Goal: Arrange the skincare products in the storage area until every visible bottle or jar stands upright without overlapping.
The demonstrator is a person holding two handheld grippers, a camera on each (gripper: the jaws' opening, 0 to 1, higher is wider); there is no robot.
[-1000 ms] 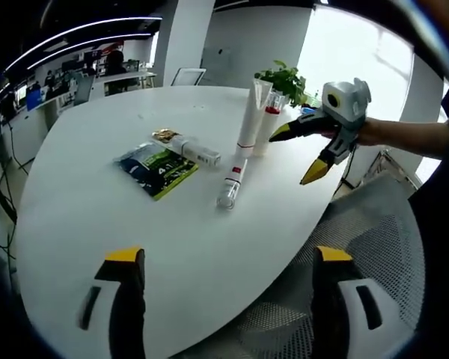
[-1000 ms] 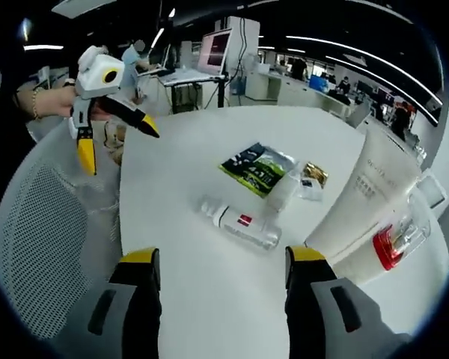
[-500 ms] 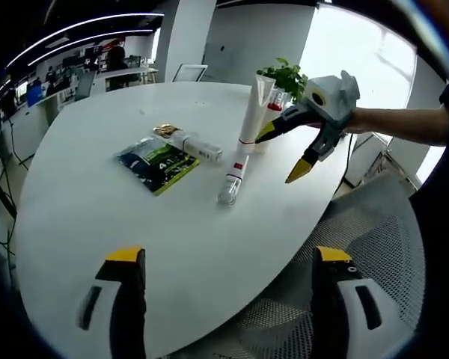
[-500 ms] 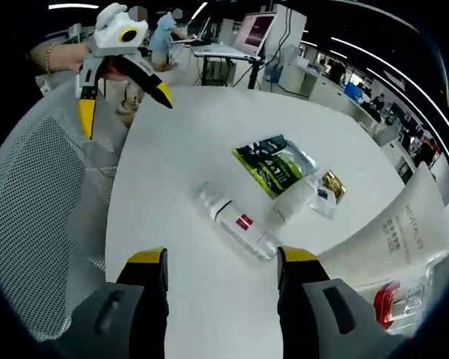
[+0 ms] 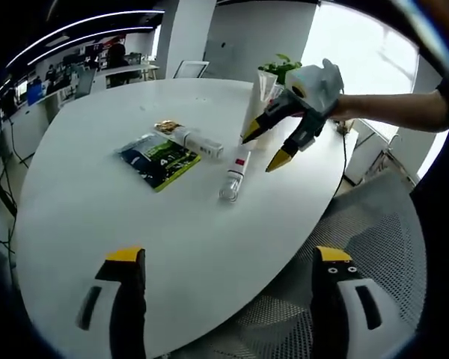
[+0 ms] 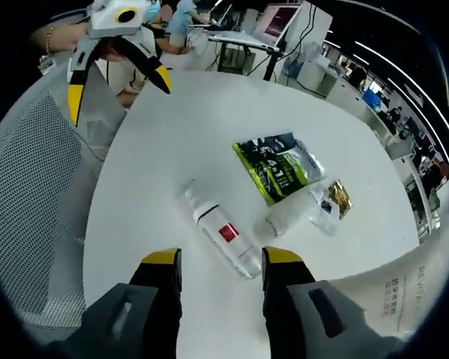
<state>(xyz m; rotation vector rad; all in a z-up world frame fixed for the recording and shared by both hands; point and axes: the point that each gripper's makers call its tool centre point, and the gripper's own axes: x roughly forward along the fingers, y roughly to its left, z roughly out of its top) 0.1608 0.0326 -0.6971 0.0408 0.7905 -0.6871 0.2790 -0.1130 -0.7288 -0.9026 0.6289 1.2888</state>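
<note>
While my right gripper (image 6: pixel 213 258) hangs with its jaws parted wide, holding nothing, the clear bottle with the red label (image 6: pixel 218 230) lies on its side on the white table (image 6: pixel 150 149) just ahead of the tips, its lower end between them. I judge the risk plain: the bottle is round and lies slanted across the jaws' line, so a pinch on one end could roll it or skid it into the white tube (image 6: pixel 288 212) lying just beyond, beside the green sachet (image 6: pixel 278 166). My left gripper (image 5: pixel 221 258) is also spread wide and empty, well back from the products. From the left gripper view I see a tall white tube (image 5: pixel 254 101) standing upright behind the right gripper, in front of a potted plant (image 5: pixel 283 67); the right gripper view catches just its printed edge at lower right, yet shows the bottle's label squarely.
</note>
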